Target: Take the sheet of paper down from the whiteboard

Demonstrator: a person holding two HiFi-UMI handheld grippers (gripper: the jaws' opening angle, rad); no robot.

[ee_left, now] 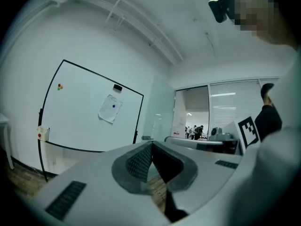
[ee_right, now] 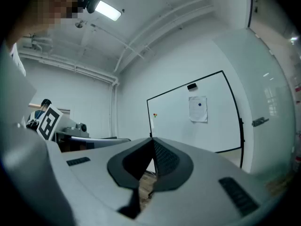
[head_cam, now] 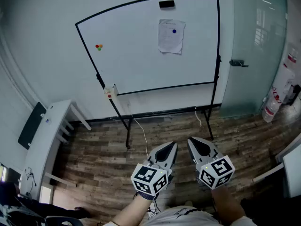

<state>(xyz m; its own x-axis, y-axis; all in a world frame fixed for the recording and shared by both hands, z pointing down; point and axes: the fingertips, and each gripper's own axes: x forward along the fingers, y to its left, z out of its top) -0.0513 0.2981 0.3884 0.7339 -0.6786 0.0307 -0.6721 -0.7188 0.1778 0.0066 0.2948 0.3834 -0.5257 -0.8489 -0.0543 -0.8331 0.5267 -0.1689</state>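
Observation:
A white sheet of paper (head_cam: 171, 36) hangs on the whiteboard (head_cam: 136, 51), pinned near its top by a blue magnet (head_cam: 174, 31). The board stands on a black frame a few steps ahead of me. My left gripper (head_cam: 172, 146) and right gripper (head_cam: 192, 141) are held side by side low in the head view, far short of the board. Both are shut with nothing between the jaws. The left gripper view shows its jaws (ee_left: 151, 144) meeting at the tip, with the paper (ee_left: 110, 108) far off. The right gripper (ee_right: 153, 139) also points toward the paper (ee_right: 198, 109).
A black eraser (head_cam: 166, 4) sits at the board's top edge and small coloured magnets (head_cam: 99, 46) at its left. The stand's legs (head_cam: 128, 131) rest on wood flooring. A white table (head_cam: 47, 135) stands at left, a frosted glass door (head_cam: 254, 46) at right.

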